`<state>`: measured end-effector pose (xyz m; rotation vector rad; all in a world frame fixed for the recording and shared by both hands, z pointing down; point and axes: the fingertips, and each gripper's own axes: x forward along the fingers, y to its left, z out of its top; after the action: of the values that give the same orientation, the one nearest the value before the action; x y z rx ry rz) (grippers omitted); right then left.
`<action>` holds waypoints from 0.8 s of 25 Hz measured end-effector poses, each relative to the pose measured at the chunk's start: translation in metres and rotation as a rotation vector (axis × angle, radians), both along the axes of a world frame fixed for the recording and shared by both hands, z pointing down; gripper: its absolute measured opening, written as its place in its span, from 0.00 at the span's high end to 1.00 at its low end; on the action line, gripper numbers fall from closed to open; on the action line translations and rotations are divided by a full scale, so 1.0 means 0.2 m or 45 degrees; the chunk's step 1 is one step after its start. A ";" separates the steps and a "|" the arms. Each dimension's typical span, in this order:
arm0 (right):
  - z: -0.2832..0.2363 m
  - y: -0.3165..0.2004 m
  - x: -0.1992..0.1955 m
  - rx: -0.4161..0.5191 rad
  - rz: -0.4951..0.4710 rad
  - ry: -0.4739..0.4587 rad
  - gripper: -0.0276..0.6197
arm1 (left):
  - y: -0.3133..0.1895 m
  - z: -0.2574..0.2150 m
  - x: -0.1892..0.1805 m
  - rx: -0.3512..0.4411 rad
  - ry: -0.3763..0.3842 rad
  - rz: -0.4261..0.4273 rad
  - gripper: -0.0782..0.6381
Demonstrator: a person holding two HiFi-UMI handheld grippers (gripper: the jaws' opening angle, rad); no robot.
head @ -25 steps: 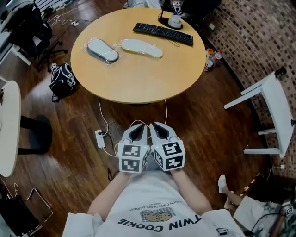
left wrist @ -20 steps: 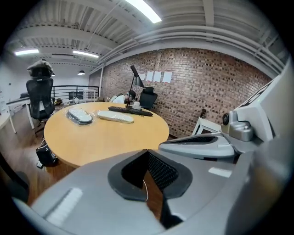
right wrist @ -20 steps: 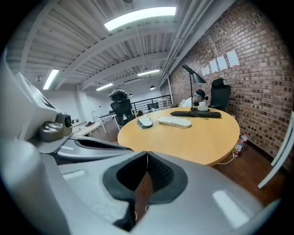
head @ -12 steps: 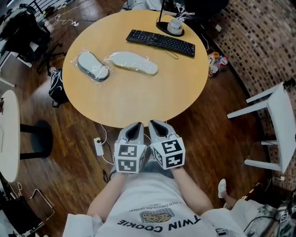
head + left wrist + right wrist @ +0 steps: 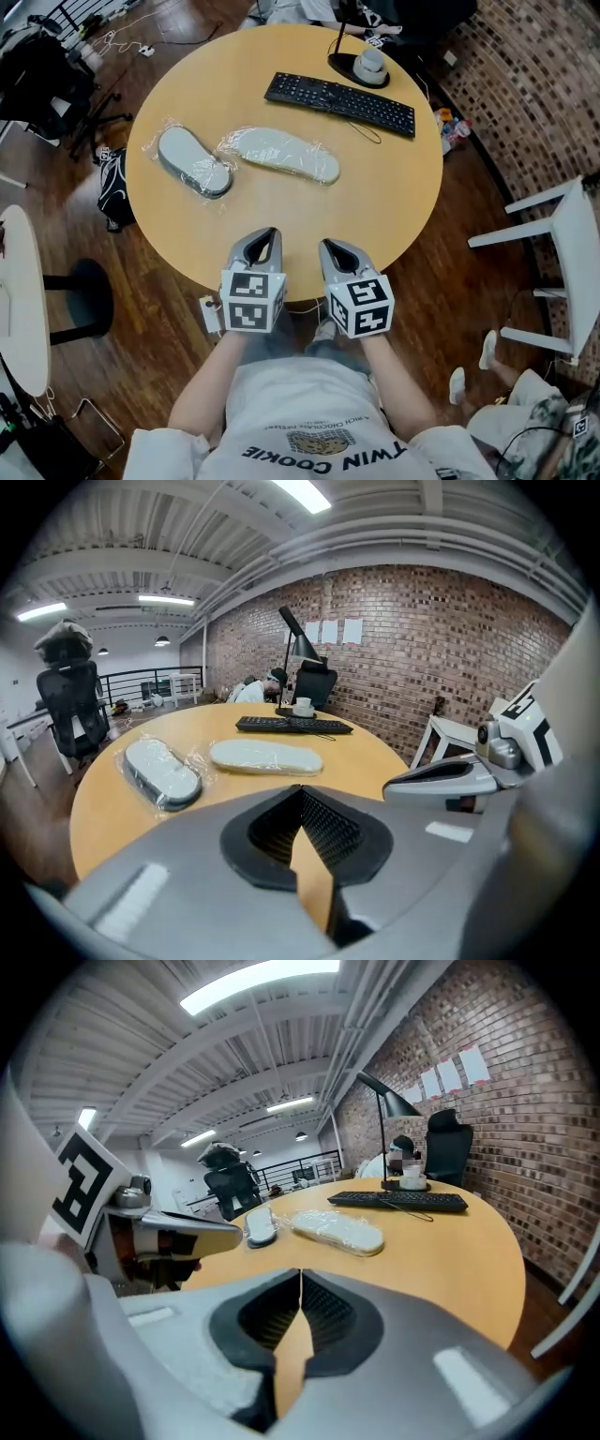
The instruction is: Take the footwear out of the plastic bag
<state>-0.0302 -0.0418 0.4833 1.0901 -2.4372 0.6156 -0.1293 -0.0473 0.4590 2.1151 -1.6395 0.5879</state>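
We judge the task not yet begun, with all of it left to do; on the round surface (image 5: 384,178) a grey slipper (image 5: 194,161) lies near the left edge, sealed inside a crinkled plastic bag (image 5: 199,758), and just beside it, toward the middle, lies a pale slipper (image 5: 281,155) wrapped in clear plastic of its own. Neither piece shows any part outside its wrapping. Over the near edge the left gripper (image 5: 267,232) hangs with its jaws clenched tip to tip on nothing, and just to its right the right gripper (image 5: 330,246) does the same, empty and pressed together; both are well apart from the footwear. Both bags must be reached, opened and emptied. A keyboard (image 5: 339,91) and a lamp base (image 5: 366,67) sit near the far right edge, away from the work. We cannot make out where either bag opens, nor whether the two wrappings are joined or separate; the thin, flat shapes make it hard to tell slippers from insoles. The person's hands are hidden under the marker cubes, a stretch of the near edge lies under the grippers, and the lamp's arm is cut off at the top of the head view.
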 end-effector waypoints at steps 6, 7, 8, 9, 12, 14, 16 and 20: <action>0.04 -0.30 -0.10 -0.027 0.078 0.065 0.94 | -0.38 -0.02 -0.29 -0.008 -0.069 0.068 0.88; 0.04 -0.33 -0.10 -0.031 0.098 0.075 0.94 | -0.43 -0.01 -0.33 -0.014 -0.077 0.080 0.88; 0.04 -0.37 -0.10 -0.034 0.115 0.084 0.94 | -0.48 0.00 -0.37 -0.020 -0.086 0.090 0.88; 0.04 -0.40 -0.11 -0.039 0.131 0.094 0.94 | -0.54 0.00 -0.41 -0.026 -0.095 0.100 0.88; 0.04 -0.45 -0.10 -0.066 0.171 0.116 0.93 | -0.69 0.05 -0.52 -0.053 -0.121 0.127 0.88; 0.05 -0.47 -0.09 -0.099 0.180 0.122 0.91 | -0.78 0.09 -0.57 -0.088 -0.143 0.139 0.88; 0.06 -0.50 -0.09 -0.124 0.174 0.136 0.89 | -0.87 0.14 -0.61 -0.128 -0.179 0.152 0.88; 0.10 -0.60 -0.03 -0.150 0.149 0.153 0.86 | -1.03 0.31 -0.65 -0.210 -0.224 0.173 0.88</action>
<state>-0.0364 -0.1614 0.5035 1.1922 -2.2188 0.6999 -0.2589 -0.2532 0.5204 2.1144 -1.4856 0.9434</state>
